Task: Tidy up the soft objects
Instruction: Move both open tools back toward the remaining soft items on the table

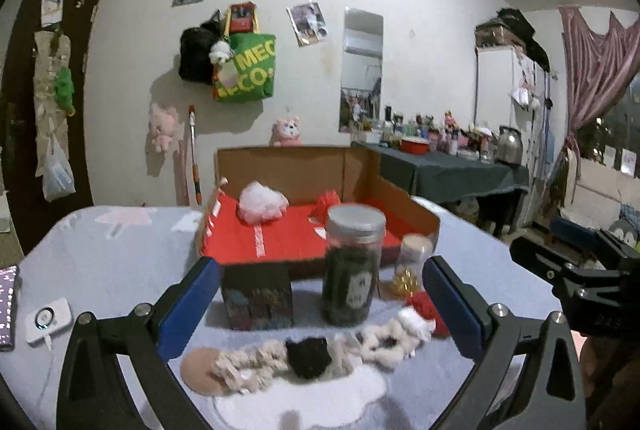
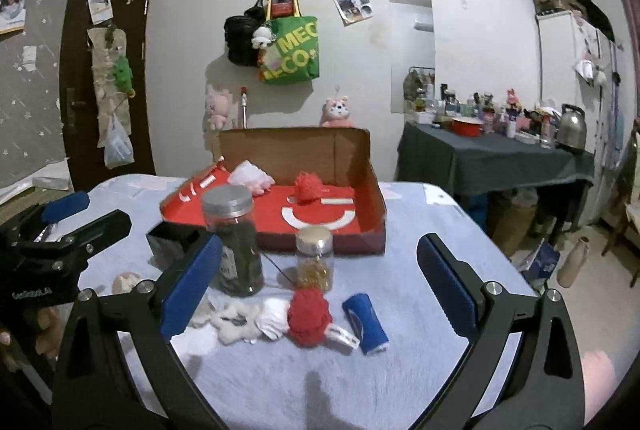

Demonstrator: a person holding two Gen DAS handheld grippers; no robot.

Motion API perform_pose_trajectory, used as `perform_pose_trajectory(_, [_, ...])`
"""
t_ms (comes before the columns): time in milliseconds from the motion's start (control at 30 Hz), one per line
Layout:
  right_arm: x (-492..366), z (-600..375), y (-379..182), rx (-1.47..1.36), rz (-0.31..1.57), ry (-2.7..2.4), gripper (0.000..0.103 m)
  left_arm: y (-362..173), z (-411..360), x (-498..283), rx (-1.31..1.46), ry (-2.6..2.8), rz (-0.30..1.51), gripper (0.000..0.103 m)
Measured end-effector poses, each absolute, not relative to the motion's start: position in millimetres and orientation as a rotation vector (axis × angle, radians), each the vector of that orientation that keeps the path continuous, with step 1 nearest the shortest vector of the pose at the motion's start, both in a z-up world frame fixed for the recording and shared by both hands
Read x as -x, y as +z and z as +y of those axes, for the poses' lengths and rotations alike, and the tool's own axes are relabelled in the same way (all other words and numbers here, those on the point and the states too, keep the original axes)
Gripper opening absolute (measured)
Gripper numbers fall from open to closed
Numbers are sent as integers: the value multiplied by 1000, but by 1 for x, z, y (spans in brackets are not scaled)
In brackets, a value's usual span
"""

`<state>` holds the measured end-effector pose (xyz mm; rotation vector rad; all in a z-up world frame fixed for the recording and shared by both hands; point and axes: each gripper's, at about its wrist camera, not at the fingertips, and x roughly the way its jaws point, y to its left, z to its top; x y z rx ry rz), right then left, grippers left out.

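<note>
The right wrist view alone shows a blue roll (image 2: 365, 322); the left wrist view alone shows a black scrunchie (image 1: 309, 357) and beige puff (image 1: 200, 370). Left tongs (image 1: 320, 304) and right tongs (image 2: 319, 288) both stand wide open, holding nothing. The red scrunchie (image 2: 309, 316) lies on the tabletop (image 2: 420, 250) between the right tongs' fingers. Two jars stand behind it. The box (image 2: 372, 190) holds two soft items.
</note>
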<state>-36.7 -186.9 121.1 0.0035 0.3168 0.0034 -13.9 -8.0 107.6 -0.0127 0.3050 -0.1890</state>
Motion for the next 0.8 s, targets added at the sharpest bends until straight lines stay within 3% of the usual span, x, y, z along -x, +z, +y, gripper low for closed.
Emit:
perform_pose_trajectory(533, [20, -190, 40, -47, 423, -43, 100, 34, -8, -5, 9, -134, 450, 103])
perform_pose_trajectory(800, [9, -196, 23, -54, 484, -54, 100, 25, -4, -13, 3, -118, 496, 103])
